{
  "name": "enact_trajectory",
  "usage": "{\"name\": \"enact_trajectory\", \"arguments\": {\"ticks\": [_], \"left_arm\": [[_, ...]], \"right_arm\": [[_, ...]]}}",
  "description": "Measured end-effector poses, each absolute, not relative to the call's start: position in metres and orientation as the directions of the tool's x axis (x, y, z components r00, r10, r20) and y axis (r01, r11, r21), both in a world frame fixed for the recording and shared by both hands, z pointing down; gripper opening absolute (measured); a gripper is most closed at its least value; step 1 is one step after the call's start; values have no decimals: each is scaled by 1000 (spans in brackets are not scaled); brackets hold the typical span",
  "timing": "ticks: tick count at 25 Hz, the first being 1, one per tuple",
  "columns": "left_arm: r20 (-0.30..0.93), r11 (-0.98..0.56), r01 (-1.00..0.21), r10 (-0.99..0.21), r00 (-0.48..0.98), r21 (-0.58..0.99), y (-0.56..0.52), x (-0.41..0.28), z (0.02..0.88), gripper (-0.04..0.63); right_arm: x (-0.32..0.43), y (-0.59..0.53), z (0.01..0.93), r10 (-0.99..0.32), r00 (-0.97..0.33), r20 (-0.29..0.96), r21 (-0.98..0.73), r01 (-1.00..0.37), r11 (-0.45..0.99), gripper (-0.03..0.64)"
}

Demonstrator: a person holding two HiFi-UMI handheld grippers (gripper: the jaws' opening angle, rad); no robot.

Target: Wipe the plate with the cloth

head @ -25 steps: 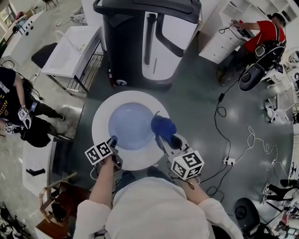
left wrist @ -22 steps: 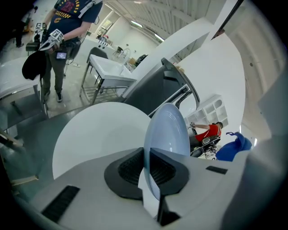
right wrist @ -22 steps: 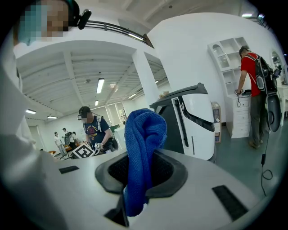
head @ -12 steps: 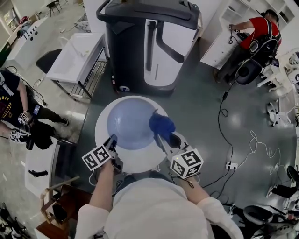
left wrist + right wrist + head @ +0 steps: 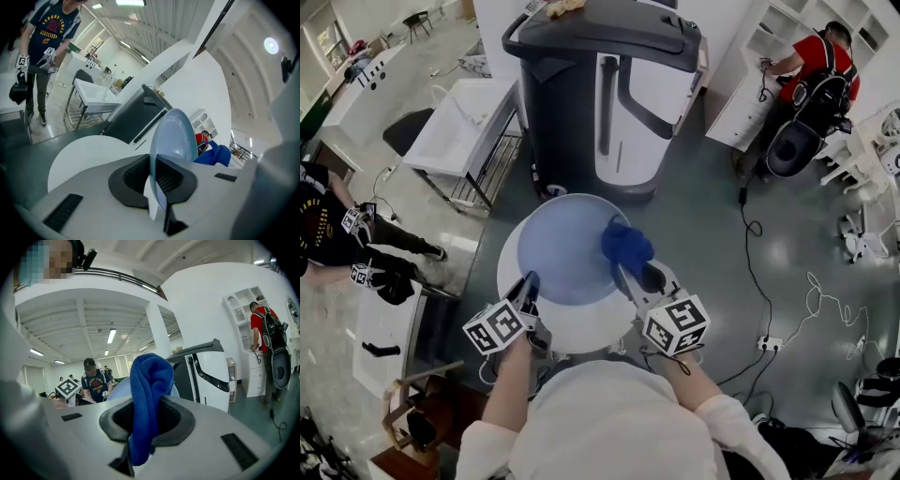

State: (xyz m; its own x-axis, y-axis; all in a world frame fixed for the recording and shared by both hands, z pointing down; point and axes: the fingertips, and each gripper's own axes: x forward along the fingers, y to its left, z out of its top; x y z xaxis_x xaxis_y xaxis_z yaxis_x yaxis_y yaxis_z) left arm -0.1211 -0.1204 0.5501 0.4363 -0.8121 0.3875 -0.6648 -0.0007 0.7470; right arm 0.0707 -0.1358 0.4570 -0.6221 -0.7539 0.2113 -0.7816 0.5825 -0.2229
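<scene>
Plate: pale blue, rigid, glossy. Probably light, slippery and breakable. Stands on edge over table, its near rim clamped in left gripper; take it by the rim.
Cloth: blue, soft, limp. Pinched in right gripper at plate's right edge, possibly touching it.

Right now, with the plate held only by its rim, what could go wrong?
The left gripper pinches the plate only at its near rim, so a firm push from the cloth may lever it out of the jaws. The cloth hangs bunched in the right gripper and could drag loose.
</scene>
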Motion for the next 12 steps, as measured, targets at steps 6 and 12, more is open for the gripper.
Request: {"name": "enact_trajectory", "arguments": {"ticks": [6,12], "left_arm": [[370,-21,-676,-824,429,736,-113,-121,539,43],[358,-51,-687,-824,439,725,-109,-113,530,43]], "right_arm": [[71,-136,452,-757,-622,199,-208,-782,587,91],[68,-143,453,-765,-601,232,-154,-799,581,91]]}}
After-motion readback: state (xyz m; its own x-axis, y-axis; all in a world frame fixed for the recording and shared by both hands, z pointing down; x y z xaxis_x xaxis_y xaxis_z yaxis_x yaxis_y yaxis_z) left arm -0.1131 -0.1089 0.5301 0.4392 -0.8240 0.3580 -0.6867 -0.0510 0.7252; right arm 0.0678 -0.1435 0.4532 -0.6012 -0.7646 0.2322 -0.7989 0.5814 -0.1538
